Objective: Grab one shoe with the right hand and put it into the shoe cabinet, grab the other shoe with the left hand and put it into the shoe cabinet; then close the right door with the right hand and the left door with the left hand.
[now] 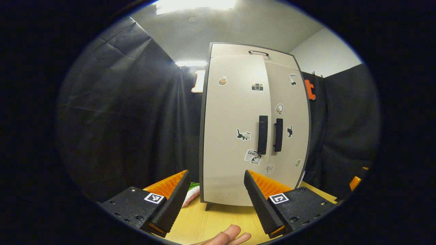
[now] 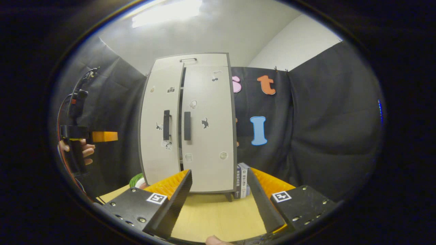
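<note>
Between both sets of jaws lies bare table (image 2: 218, 217); the left gripper (image 1: 216, 199) and right gripper (image 2: 219, 200) gape, holding nothing. Beyond, the shoe cabinet (image 2: 189, 126) stands on the table, right door shut, left door (image 2: 160, 126) slightly ajar. Judged: final closing; the left hand, raised, should press it flush.

Facing shoe cabinet (image 1: 238, 136) on wooden tabletop (image 1: 218, 221), both doors closed. Left gripper (image 1: 216, 200) open and empty, fingers spread just before cabinet's base.
</note>
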A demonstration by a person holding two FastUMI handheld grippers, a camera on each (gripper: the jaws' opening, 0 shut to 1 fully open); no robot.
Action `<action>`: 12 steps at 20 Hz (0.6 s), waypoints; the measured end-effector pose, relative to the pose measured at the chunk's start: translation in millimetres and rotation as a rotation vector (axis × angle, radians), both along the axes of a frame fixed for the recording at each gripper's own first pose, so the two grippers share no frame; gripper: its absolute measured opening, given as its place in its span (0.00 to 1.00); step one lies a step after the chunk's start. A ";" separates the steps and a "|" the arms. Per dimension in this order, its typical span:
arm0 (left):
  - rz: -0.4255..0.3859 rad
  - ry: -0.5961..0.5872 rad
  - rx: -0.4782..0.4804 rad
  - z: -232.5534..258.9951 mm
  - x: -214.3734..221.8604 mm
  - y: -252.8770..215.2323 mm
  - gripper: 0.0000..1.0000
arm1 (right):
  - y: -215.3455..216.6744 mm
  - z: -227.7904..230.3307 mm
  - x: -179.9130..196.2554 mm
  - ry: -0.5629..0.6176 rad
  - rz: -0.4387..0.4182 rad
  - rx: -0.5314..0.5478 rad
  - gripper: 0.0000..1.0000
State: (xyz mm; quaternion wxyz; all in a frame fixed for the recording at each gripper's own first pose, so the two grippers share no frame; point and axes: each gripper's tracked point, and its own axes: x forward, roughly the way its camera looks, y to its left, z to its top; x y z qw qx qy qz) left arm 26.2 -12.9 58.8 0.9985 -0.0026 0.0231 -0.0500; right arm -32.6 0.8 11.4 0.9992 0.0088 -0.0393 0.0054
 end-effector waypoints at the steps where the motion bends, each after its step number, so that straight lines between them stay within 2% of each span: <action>1: 0.007 -0.010 -0.001 1.3 -8.7 2.2 0.96 | -2.0 0.5 -1.7 -0.001 -0.010 -0.005 0.96; 3: 0.007 -0.035 -0.009 2.7 -25.5 3.0 0.96 | -4.5 1.2 -4.0 -0.004 -0.025 -0.005 0.96; 6: -0.009 -0.043 0.028 -9.3 -46.4 3.2 0.96 | 4.7 3.9 -8.3 -0.009 0.008 0.030 0.96; 8: -0.009 -0.016 0.017 -24.1 -57.3 4.2 0.93 | 6.3 7.5 -11.7 -0.019 0.019 0.042 0.94; 9: -0.012 -0.012 0.001 -28.9 -61.8 4.4 0.96 | 6.0 7.9 -13.4 -0.023 0.019 0.036 0.96; 12: -0.023 0.000 -0.018 -48.2 -75.3 4.3 0.96 | 2.5 4.8 -20.5 -0.022 -0.001 0.011 0.94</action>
